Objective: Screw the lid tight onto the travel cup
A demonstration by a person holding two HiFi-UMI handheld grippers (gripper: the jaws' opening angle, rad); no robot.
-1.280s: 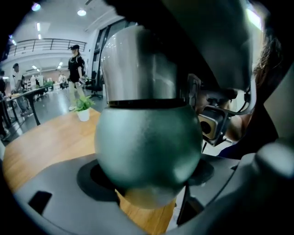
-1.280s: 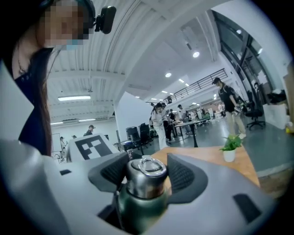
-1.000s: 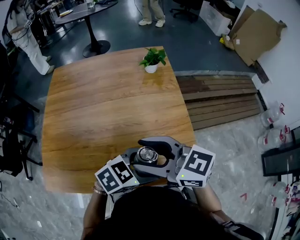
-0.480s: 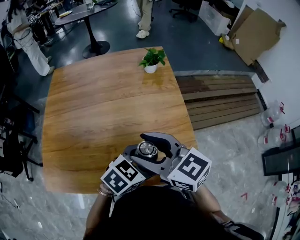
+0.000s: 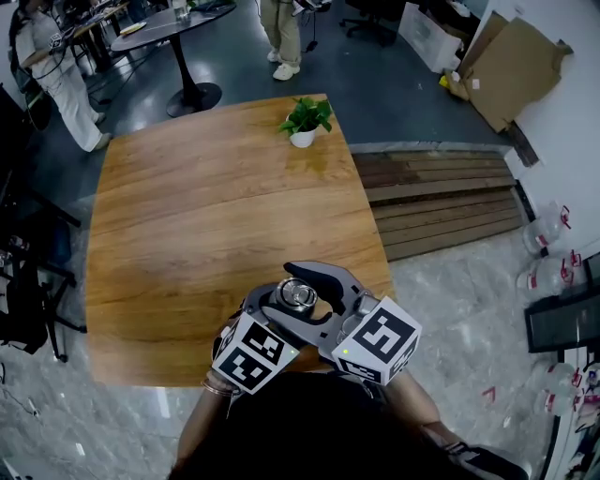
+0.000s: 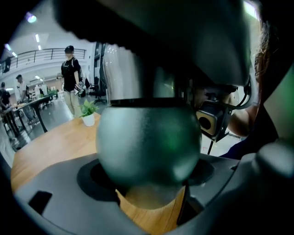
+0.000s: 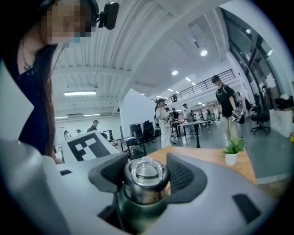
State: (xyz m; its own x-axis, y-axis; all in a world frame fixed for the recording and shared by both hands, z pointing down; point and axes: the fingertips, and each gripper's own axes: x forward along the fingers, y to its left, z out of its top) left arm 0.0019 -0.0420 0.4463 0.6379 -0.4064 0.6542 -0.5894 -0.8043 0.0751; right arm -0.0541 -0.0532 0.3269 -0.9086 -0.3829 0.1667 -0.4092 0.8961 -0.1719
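Note:
The travel cup (image 5: 298, 294) is held above the near edge of the wooden table (image 5: 206, 216). In the left gripper view its dark green body (image 6: 148, 142) fills the space between the jaws, with the steel upper part (image 6: 133, 69) above. My left gripper (image 5: 279, 317) is shut on that body. In the right gripper view the steel lid (image 7: 146, 176) sits on the cup's neck, and the ribbed pads (image 7: 181, 176) of my right gripper (image 7: 146, 173) press against its sides. From the head view the right gripper (image 5: 311, 286) arcs around the lid.
A small potted plant (image 5: 304, 120) stands at the table's far edge. Wooden planks (image 5: 441, 202) lie on the floor to the right, with cardboard (image 5: 511, 66) beyond. A round table (image 5: 169, 23) and several standing people are at the back.
The left gripper's marker cube has shifted right and turned. The right gripper has turned slightly around the lid. The cup stays in about the same place.

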